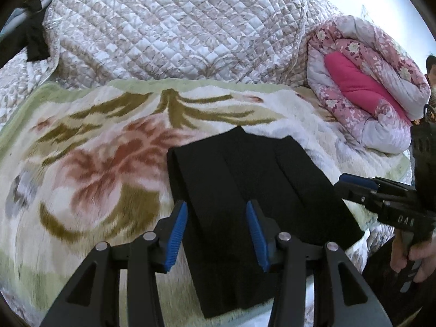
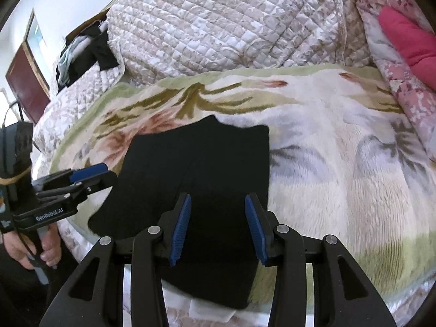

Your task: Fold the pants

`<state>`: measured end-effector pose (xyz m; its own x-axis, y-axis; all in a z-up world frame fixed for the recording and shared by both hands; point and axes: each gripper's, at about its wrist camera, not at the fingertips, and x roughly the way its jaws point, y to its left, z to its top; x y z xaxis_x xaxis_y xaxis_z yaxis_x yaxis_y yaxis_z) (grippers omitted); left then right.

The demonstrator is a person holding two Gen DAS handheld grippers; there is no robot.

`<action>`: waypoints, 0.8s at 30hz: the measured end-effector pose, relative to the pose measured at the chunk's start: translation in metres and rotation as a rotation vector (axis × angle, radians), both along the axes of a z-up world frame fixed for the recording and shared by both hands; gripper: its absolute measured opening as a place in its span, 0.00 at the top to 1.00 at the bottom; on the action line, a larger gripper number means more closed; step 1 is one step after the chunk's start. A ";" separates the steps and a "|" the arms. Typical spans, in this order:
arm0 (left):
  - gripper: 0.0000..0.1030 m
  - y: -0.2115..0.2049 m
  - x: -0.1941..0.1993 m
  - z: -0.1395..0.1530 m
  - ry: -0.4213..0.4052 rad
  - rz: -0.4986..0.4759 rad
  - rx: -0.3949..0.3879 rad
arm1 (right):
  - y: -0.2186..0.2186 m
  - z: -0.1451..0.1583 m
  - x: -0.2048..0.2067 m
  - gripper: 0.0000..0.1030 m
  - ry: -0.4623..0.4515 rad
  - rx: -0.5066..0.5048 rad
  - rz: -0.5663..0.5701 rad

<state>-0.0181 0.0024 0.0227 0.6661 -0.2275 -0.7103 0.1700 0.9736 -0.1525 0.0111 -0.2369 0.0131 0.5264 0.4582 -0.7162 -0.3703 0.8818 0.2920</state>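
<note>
Black pants [image 1: 245, 190] lie folded into a flat oblong on a floral fleece blanket [image 1: 95, 150]. In the left wrist view my left gripper [image 1: 218, 231] hovers over the near end of the pants, its blue pads [image 1: 177, 234] apart with nothing pressed between them. My right gripper [image 1: 347, 186] comes in from the right, beside the pants' right edge. In the right wrist view the right gripper [image 2: 218, 226] stands open above the pants [image 2: 196, 169], and the left gripper [image 2: 94, 174] is at their left edge, held by a hand [image 2: 41, 248].
A quilted cover [image 1: 177, 27] is heaped behind the blanket. A pink floral duvet [image 1: 368, 90] is bunched at the back right. Dark clothes [image 2: 90, 51] lie at the back left by a dark red board [image 2: 24, 81]. A person [image 1: 432, 76] stands at the far right.
</note>
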 end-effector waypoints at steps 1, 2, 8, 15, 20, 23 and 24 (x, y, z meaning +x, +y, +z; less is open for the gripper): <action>0.53 0.002 0.005 -0.001 0.001 -0.002 -0.011 | -0.005 -0.001 0.008 0.58 0.016 0.027 -0.008; 0.53 0.005 0.008 -0.002 0.005 -0.003 -0.027 | -0.010 -0.004 0.014 0.58 0.034 0.055 -0.021; 0.53 0.019 0.015 -0.026 0.081 0.008 -0.135 | -0.027 -0.034 0.029 0.57 0.176 0.189 -0.078; 0.47 0.022 0.017 -0.033 0.102 0.007 -0.204 | -0.029 -0.042 0.027 0.56 0.217 0.268 -0.065; 0.43 0.037 0.011 -0.040 0.126 0.042 -0.274 | -0.027 -0.044 0.025 0.56 0.215 0.260 -0.044; 0.41 0.032 0.019 -0.042 0.130 0.032 -0.284 | -0.023 -0.046 0.034 0.56 0.216 0.261 -0.048; 0.39 0.028 0.023 -0.043 0.130 0.023 -0.287 | -0.022 -0.046 0.035 0.56 0.214 0.257 -0.047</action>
<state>0.0049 0.0306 -0.0202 0.5811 -0.4174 -0.6987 0.1096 0.8908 -0.4410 0.0465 -0.2584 -0.0331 0.4016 0.6171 -0.6767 -0.2372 0.7837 0.5740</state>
